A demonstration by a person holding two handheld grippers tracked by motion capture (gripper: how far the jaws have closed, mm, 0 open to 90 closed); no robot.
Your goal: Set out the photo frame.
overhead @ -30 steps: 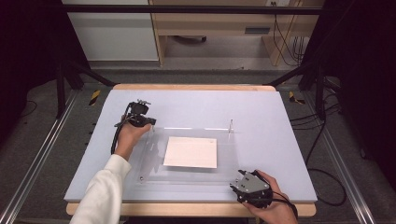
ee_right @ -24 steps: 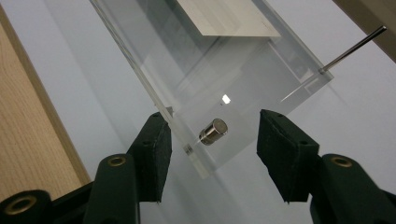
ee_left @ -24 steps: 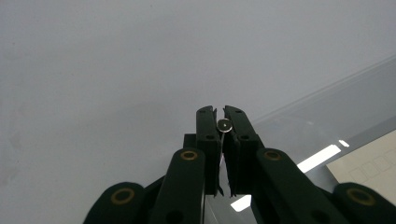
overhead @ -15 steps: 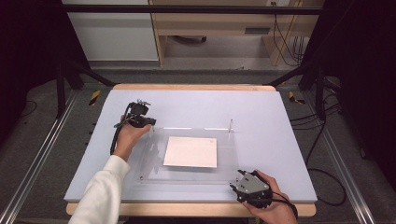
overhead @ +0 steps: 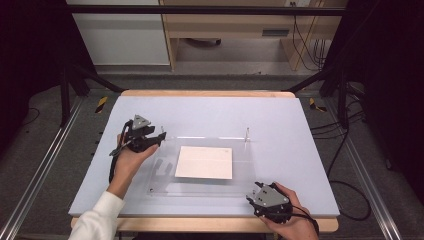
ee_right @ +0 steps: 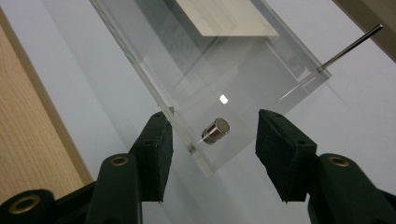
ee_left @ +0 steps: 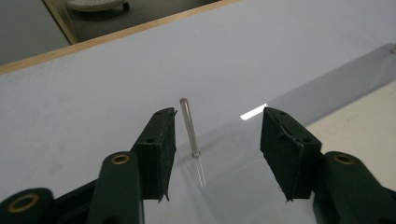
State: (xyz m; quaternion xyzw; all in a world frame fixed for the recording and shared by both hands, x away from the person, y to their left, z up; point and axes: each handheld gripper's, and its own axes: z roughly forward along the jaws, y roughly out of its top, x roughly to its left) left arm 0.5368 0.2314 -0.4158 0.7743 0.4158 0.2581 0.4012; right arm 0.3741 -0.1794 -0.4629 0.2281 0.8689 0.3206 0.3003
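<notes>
Left hand-held gripper point(overhead: 161, 136) at the far left corner of the clear acrylic plate point(overhead: 165, 172), carried in a left hand point(overhead: 127, 160) with the forearm and white sleeve point(overhead: 97, 220) rising from the bottom edge; body roughly level, jaws aimed rightward over the plate corner. Jaws parted, just been opening, nothing pinched: in the left gripper view point(ee_left: 215, 135) a thin metal pin point(ee_left: 189, 126) between the pads, close by the left pad, no contact discernible. Pin upright at the plate's corner, long axis near vertical, top leaning slightly away.

Right hand-held gripper point(overhead: 250, 192) at the near right corner of the plate, gripped from below by the right hand point(overhead: 290, 217), wrist at the table's near edge, grey three-cornered top plate facing up. Jaws spread, released. In the right gripper view point(ee_right: 212, 133) the plate corner between the jaws, with a short metal stud point(ee_right: 216, 130) set in it, axis standing out of the plate face; pads clear of both.

Plate flat on the pale blue table point(overhead: 300, 130), long axis running left to right. White sheet point(overhead: 204, 162) lying under or within the plate, centred slightly right. Second thin pin point(overhead: 247, 134) upright at the far right corner.
</notes>
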